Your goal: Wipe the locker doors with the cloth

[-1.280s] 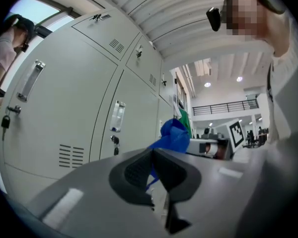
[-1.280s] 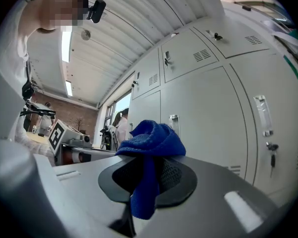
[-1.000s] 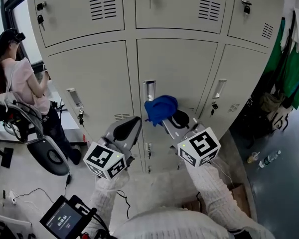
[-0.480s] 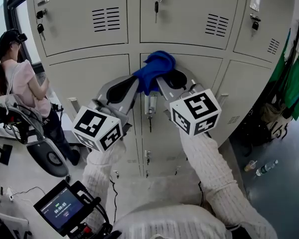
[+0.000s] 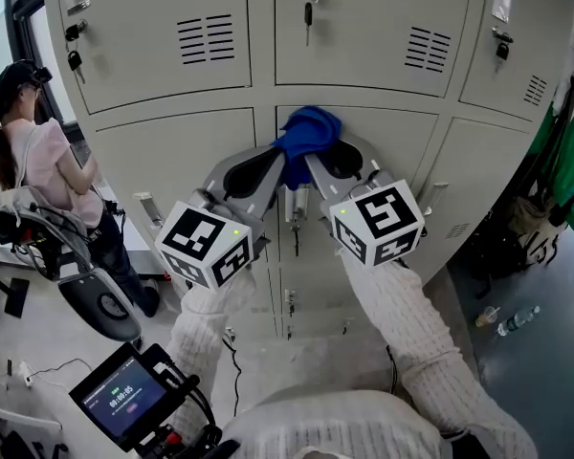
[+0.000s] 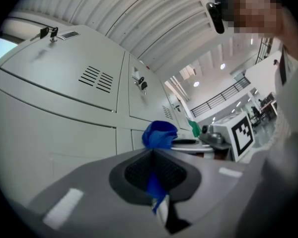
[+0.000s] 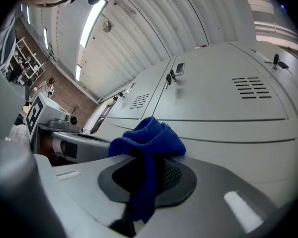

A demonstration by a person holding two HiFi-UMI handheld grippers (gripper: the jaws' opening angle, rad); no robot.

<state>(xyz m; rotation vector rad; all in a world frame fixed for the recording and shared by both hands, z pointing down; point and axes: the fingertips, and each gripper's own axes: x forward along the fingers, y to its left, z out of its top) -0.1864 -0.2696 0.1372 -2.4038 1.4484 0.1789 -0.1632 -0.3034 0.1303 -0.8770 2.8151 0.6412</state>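
A blue cloth (image 5: 307, 134) is bunched against the grey locker doors (image 5: 187, 156), at the top of the middle-row centre door near its left seam. Both grippers hold it from below. My left gripper (image 5: 278, 163) is shut on a strip of the cloth (image 6: 154, 184), with the bunch (image 6: 159, 134) beyond its tips. My right gripper (image 5: 313, 158) is shut on the cloth (image 7: 148, 139), which hangs down between its jaws. In the left gripper view, the right gripper (image 6: 196, 143) lies close beside the bunch.
Keys hang in the locks (image 5: 308, 12) of the upper doors. A person in a pink top (image 5: 40, 165) stands at the left beside a chair (image 5: 88, 295). Green clothes (image 5: 566, 165) hang at the right. Bottles (image 5: 513, 319) lie on the floor; a screen device (image 5: 122, 402) sits below.
The right gripper lifted the cloth from beside the centre door's handle to the door's top. The left gripper came up beside it and shut on the cloth.
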